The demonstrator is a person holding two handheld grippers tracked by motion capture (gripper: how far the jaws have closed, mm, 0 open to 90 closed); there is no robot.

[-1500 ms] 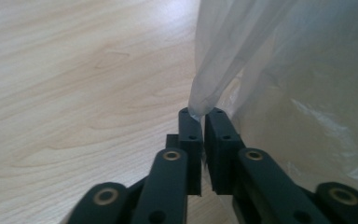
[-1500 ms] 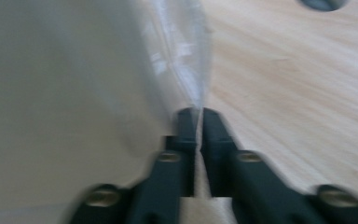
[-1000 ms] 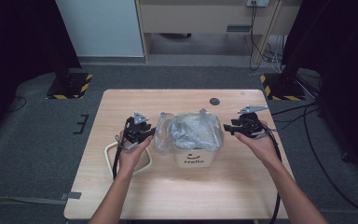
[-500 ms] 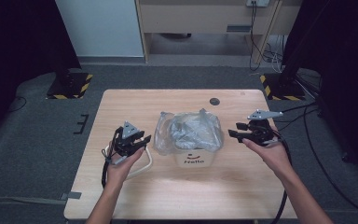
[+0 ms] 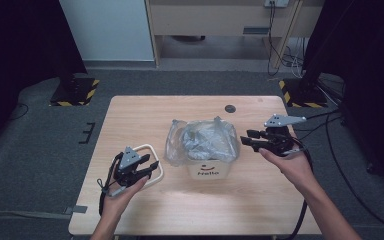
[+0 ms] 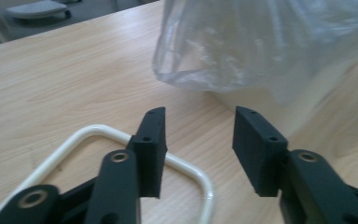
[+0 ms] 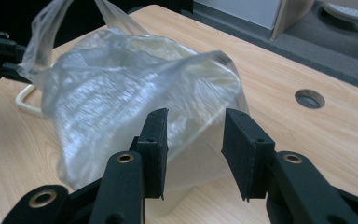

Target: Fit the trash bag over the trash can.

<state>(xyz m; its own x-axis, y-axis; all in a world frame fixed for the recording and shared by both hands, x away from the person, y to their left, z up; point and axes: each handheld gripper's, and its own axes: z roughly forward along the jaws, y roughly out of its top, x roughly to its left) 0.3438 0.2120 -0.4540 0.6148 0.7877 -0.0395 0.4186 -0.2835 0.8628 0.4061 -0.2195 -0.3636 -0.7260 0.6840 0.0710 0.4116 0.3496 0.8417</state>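
A white bin [image 5: 208, 169] printed "Hello" stands mid-table, lined with a crumpled clear plastic bag [image 5: 202, 140] that spills over its rim. The bag [image 6: 261, 42] hangs just beyond my left gripper [image 6: 198, 135]. That gripper [image 5: 152, 166] hovers open over a white rounded ring [image 6: 186, 168] lying left of the bin; its jaws have just been opening, with nothing between them. My right gripper [image 5: 246, 138] floats at the bag's right edge. Its jaws [image 7: 193, 140] have just been closing and stand apart, the bag [image 7: 121, 93] behind them and not pinched.
The wooden table [image 5: 145, 115] has a round cable hole [image 5: 230, 108] at the back, right of centre. Cables trail from both grippers off the near edge. Grey carpet surrounds the table, with striped stand bases [image 5: 75, 92] at the back corners.
My left gripper has pulled away from the bag, leftward and toward the near edge, ending over the ring. My right gripper has drawn off the bag to the right and risen.
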